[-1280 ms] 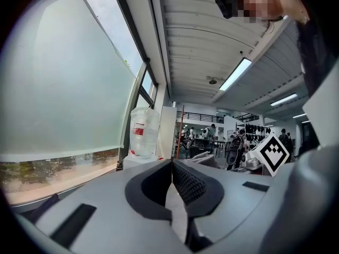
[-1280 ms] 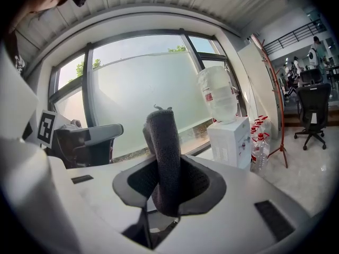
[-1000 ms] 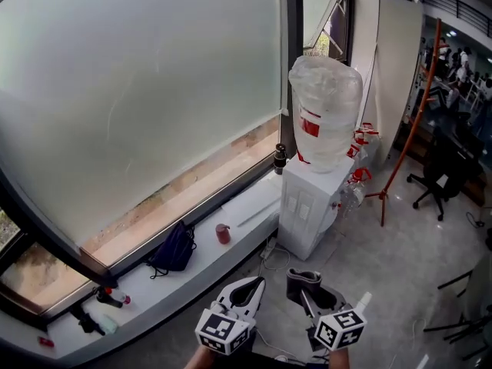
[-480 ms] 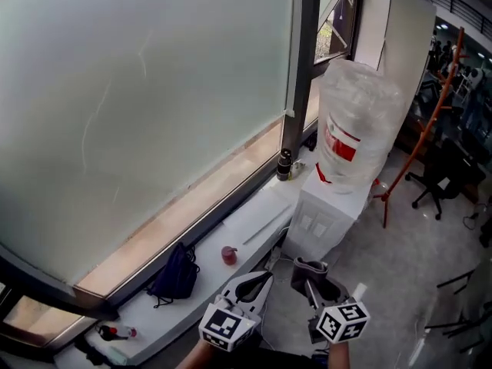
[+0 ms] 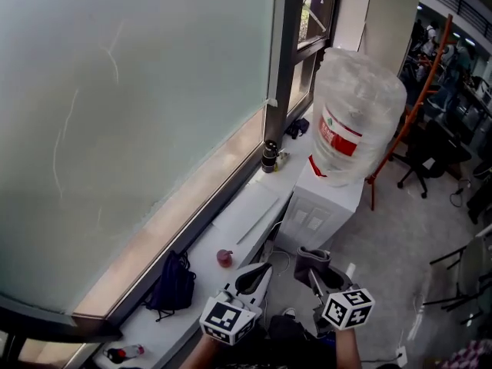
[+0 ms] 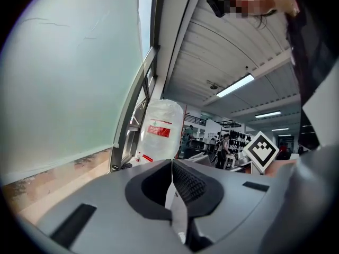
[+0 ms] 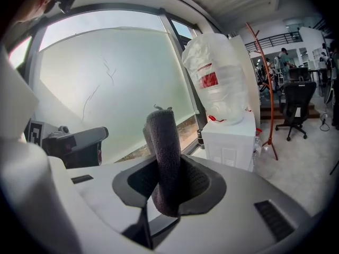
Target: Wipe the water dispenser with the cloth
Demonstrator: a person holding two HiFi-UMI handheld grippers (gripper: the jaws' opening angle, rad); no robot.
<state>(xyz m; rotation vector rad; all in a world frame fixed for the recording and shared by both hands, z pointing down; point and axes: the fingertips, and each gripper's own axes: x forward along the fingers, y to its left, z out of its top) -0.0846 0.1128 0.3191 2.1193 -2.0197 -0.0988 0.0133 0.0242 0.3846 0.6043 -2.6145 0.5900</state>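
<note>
Holding a rolled dark grey cloth (image 7: 162, 142) upright, the right gripper (image 7: 168, 168) pinches it between its fingers (image 7: 200, 181), and the top of the roll stands clear above them. The left gripper (image 5: 260, 271) hangs just to its left at the near edge of the scene, its fingers (image 6: 190, 183) pressed together with nothing between them. Both are well short of the water dispenser (image 5: 319, 210), a white cabinet that stands on the floor farther off, against the window ledge (image 5: 231, 225). A large clear bottle (image 5: 357, 118) with a red label sits upturned on top of the cabinet, its surface crinkled. In the head view the cloth points toward the cabinet's front but does not touch it. A frosted window pane (image 5: 131, 98) fills the left of the scene, with a dark frame post rising just left of the bottle. On the white ledge below it lie a dark bag (image 5: 171, 287) at the near left and a small red cup (image 5: 224, 257) a little farther along, the two apart from each other. A small dark object (image 5: 269, 156) stands at the foot of the post, near the far end of the ledge. Behind the dispenser to the right rises an orange stand (image 5: 411, 102), and a black office chair (image 5: 421, 156) stands on the grey floor at the far right.
</note>
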